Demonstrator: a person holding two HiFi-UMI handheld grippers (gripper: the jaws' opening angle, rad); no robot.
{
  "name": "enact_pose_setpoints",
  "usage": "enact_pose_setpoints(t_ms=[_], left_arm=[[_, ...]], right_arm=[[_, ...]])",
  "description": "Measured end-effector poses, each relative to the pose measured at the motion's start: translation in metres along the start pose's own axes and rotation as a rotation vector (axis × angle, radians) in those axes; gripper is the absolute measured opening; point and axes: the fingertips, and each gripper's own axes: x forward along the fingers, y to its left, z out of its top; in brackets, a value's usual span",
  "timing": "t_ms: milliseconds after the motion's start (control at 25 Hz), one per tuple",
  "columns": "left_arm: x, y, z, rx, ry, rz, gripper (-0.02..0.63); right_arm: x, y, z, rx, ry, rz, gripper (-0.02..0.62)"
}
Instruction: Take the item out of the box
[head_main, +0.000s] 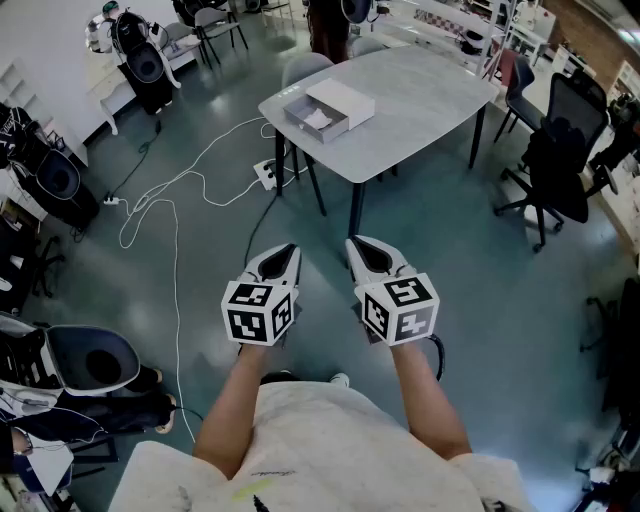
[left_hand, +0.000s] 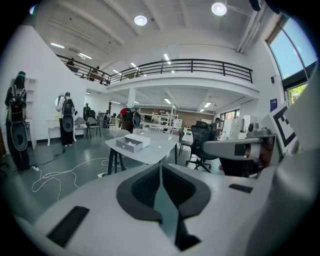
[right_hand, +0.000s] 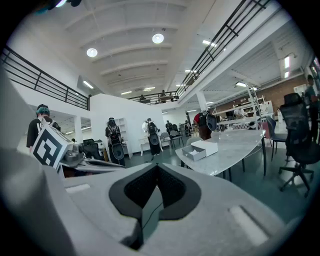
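A shallow grey box (head_main: 318, 118) with its white lid slid partly aside lies on the near left corner of a grey table (head_main: 420, 100); something white and crumpled lies inside it. The box also shows far off in the left gripper view (left_hand: 132, 144) and in the right gripper view (right_hand: 198, 150). My left gripper (head_main: 288, 249) and right gripper (head_main: 356, 243) are held side by side over the floor, well short of the table. Both are shut with nothing between their jaws.
White cables (head_main: 170, 205) and a power strip (head_main: 266, 172) lie on the floor left of the table. Black office chairs (head_main: 560, 160) stand to the right. Backpack-like rigs on stands (head_main: 140, 60) line the left wall.
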Motion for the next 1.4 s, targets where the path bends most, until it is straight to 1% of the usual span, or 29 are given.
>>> enact_pose_setpoints(t_ms=[320,560,800,960,1400], left_arm=[[0.012,-0.004,0.000,-0.010,0.015,-0.017,0.023],[0.021,0.010,-0.002,-0.021,0.019,-0.018,0.023],[0.043,0.032,0.007,-0.043,0.017,-0.042,0.023],[0.065,0.052,0.015,-0.045,0.027,-0.070,0.023],[0.126,0.122,0.056,-0.042,0.052,-0.170,0.023]], right_arm=[[0.004,-0.008,-0.003,0.028,0.012,0.005,0.005],[0.020,-0.009,-0.008,0.033,0.029,0.001,0.005],[0.047,-0.016,-0.006,0.024,0.054,-0.009,0.005],[0.075,-0.025,0.001,0.028,0.050,-0.038,0.005],[0.164,-0.039,0.033,0.043,0.078,-0.131,0.005]])
